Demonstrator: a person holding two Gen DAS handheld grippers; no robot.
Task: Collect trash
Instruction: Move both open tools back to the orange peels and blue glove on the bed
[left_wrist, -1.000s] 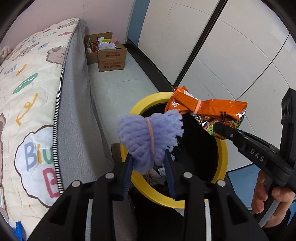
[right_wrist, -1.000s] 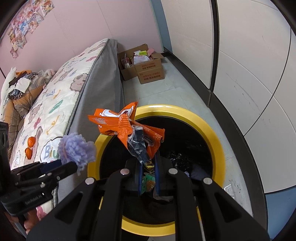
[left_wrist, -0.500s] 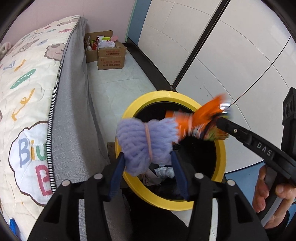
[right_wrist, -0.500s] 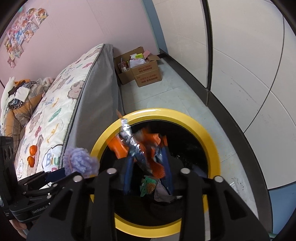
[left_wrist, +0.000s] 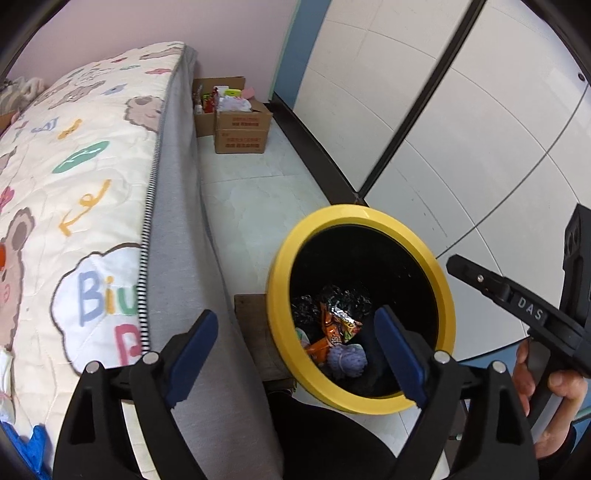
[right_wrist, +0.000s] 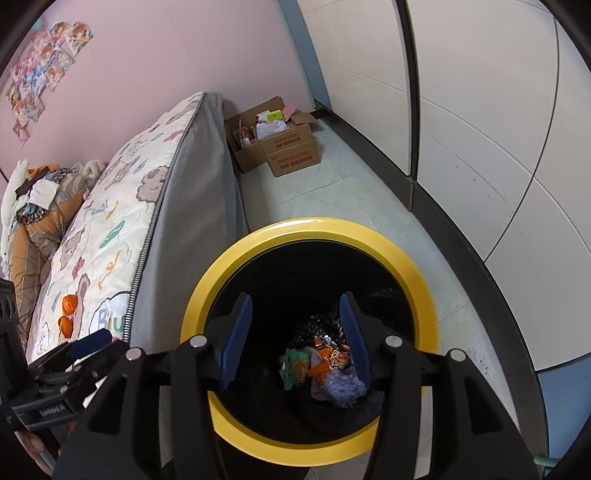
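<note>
Purple foam net (left_wrist: 347, 360) and orange snack wrapper (left_wrist: 334, 326) lie touching at the bottom of the yellow-rimmed bin (left_wrist: 280, 343), among other litter. Left tongs (left_wrist: 295, 341) spread wide, released, at the bin's 8 o'clock edge. Right tongs (right_wrist: 295, 339) likewise released, directly above the opening. Bed (left_wrist: 85, 206) at 9 o'clock; cardboard boxes (left_wrist: 240, 129) at 12.

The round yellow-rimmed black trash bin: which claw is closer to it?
The right. The right claw hangs open straight over the mouth of the round yellow-rimmed black trash bin. The left claw, also open, straddles the bin's rim beside the grey-sided mattress.
</note>
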